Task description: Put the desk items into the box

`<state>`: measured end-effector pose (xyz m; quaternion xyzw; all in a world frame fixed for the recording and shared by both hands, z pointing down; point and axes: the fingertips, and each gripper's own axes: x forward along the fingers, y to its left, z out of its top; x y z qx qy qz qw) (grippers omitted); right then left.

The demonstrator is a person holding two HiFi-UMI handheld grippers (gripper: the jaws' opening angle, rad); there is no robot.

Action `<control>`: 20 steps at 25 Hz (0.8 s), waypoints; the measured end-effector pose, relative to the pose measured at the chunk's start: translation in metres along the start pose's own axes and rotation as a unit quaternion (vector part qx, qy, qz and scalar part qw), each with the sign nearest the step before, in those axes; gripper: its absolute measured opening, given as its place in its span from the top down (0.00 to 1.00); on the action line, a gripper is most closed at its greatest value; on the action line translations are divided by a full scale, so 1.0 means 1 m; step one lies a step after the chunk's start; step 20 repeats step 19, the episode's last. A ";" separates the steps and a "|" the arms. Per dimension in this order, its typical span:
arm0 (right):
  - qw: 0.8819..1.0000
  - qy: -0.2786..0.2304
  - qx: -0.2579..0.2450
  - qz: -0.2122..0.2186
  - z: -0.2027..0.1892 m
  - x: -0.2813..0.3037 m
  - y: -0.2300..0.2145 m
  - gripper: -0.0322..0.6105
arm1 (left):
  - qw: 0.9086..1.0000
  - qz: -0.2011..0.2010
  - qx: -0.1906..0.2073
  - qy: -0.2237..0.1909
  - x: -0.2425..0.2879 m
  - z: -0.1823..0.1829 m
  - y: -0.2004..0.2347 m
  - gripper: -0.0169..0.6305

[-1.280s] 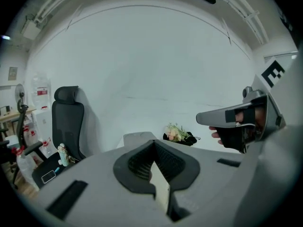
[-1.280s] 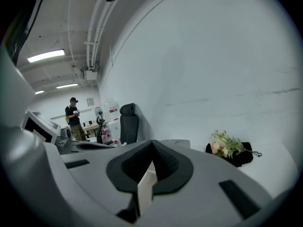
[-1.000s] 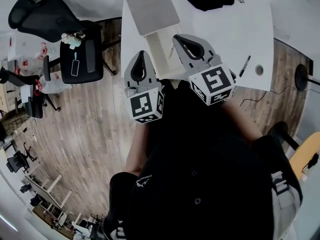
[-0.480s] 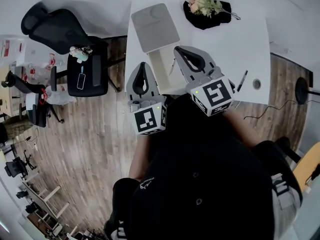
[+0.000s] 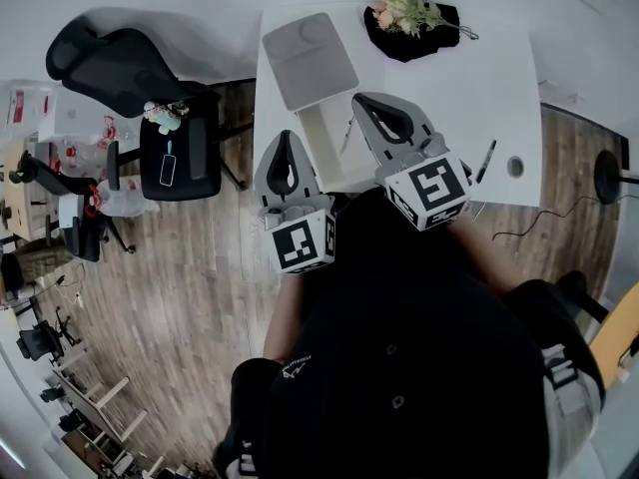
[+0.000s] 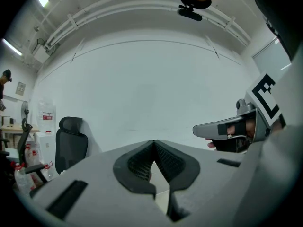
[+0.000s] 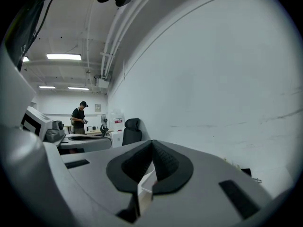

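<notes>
The box (image 5: 321,128) stands open at the upper middle of the head view, on the left part of the white desk (image 5: 449,78), its pale inside showing and its grey lid (image 5: 308,56) lying back just above it. A dark pen (image 5: 486,161) lies well apart from the box near the desk's lower right edge, just beside a small round hole (image 5: 515,166) in the top. At the desk's upper edge sits a black dish (image 5: 399,30) with a sprig of flowers (image 5: 407,8).

The right gripper (image 5: 357,99) points over the box's right side; in its own view the gripper (image 7: 151,142) has its jaws closed tip to tip on nothing, with a white edge seen through the gap beneath. The left gripper (image 5: 284,134) hangs at the desk's left edge, just beside the box; its own view shows the gripper (image 6: 154,143) also closed and empty.

A black office chair (image 5: 115,60) stands on the wooden floor (image 5: 180,287) at the upper left
</notes>
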<state>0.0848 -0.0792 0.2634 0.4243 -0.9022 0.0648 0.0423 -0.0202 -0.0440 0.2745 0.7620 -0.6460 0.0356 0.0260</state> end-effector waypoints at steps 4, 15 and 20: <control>1.000 0.003 -0.001 0.000 -0.002 0.000 -0.001 0.95 | 1.000 0.001 0.004 -0.004 0.000 0.001 0.000 0.96; 1.000 0.009 0.003 -0.006 -0.006 0.002 -0.007 0.95 | 1.000 0.007 0.000 0.004 0.003 -0.004 0.003 0.96; 1.000 0.012 0.003 -0.005 -0.009 0.006 -0.009 0.95 | 1.000 0.010 -0.003 0.012 0.008 -0.010 0.005 0.96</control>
